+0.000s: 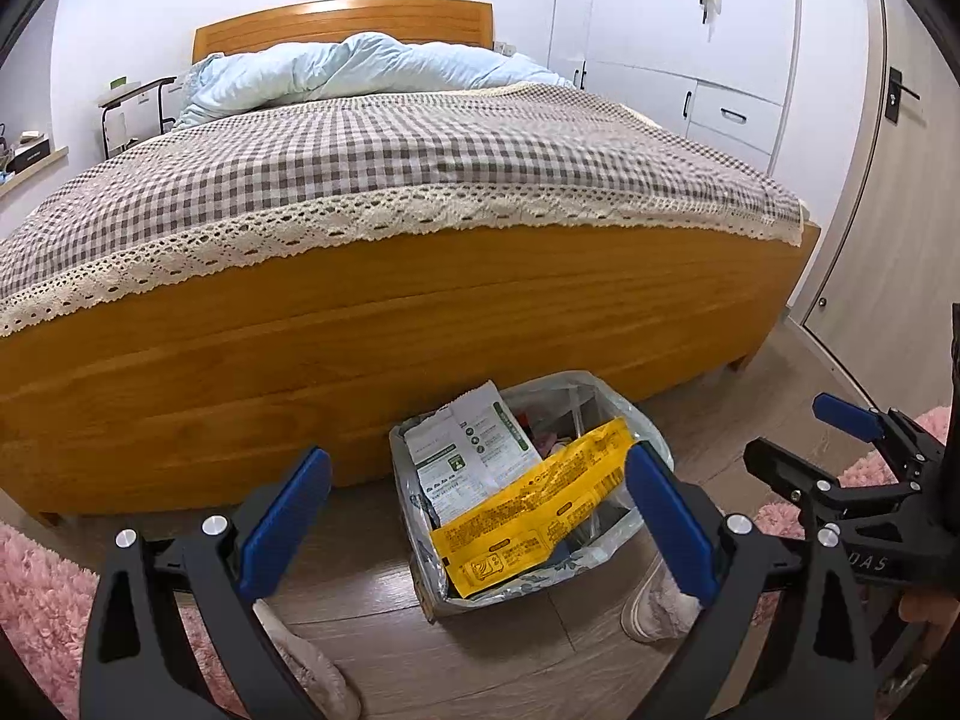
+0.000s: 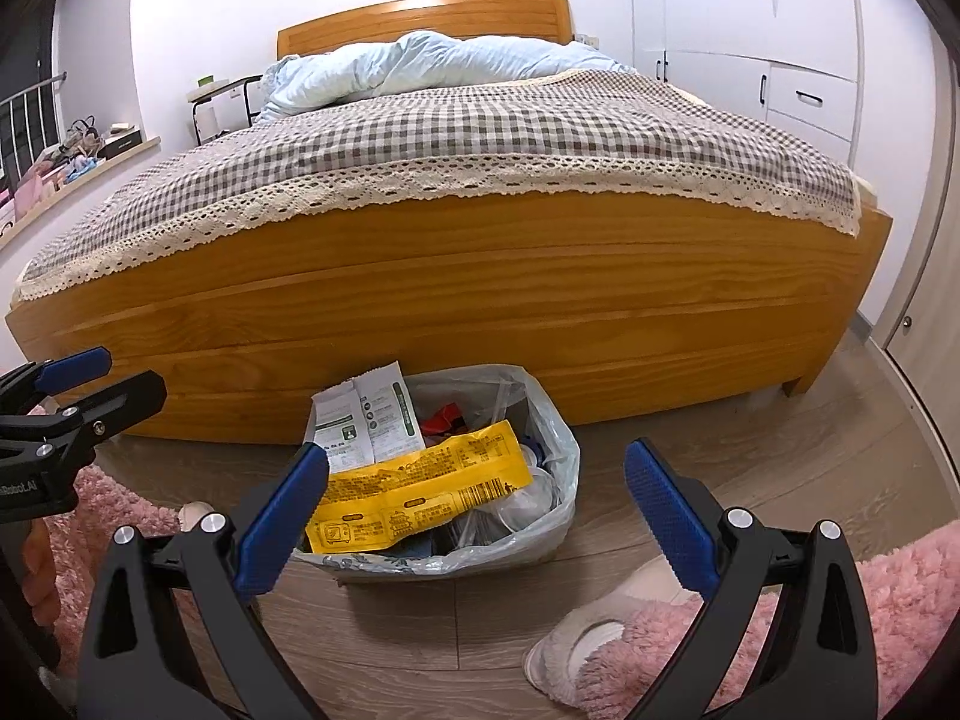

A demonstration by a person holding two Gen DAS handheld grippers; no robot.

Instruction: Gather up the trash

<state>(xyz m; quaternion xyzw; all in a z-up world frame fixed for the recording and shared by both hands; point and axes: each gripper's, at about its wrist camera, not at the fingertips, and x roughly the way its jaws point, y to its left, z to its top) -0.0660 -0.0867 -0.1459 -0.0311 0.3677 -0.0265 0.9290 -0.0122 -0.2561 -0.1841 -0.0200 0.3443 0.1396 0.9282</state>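
One trash bin (image 1: 528,540), lined with a plastic bag, stands on the wood floor (image 2: 750,480) against the foot of the bed (image 2: 480,312). One yellow wrapper (image 2: 414,495) lies across its top, long axis running from near left up to far right; one white leaflet (image 2: 366,420) stands behind it. The left gripper (image 1: 477,525) and right gripper (image 2: 477,519) both hover with jaws spread, empty. Only the right wrist view shows a red scrap (image 2: 443,418) inside (the left hides it).

Glossy wooden bed (image 1: 360,372), fluffy rug (image 2: 900,600)
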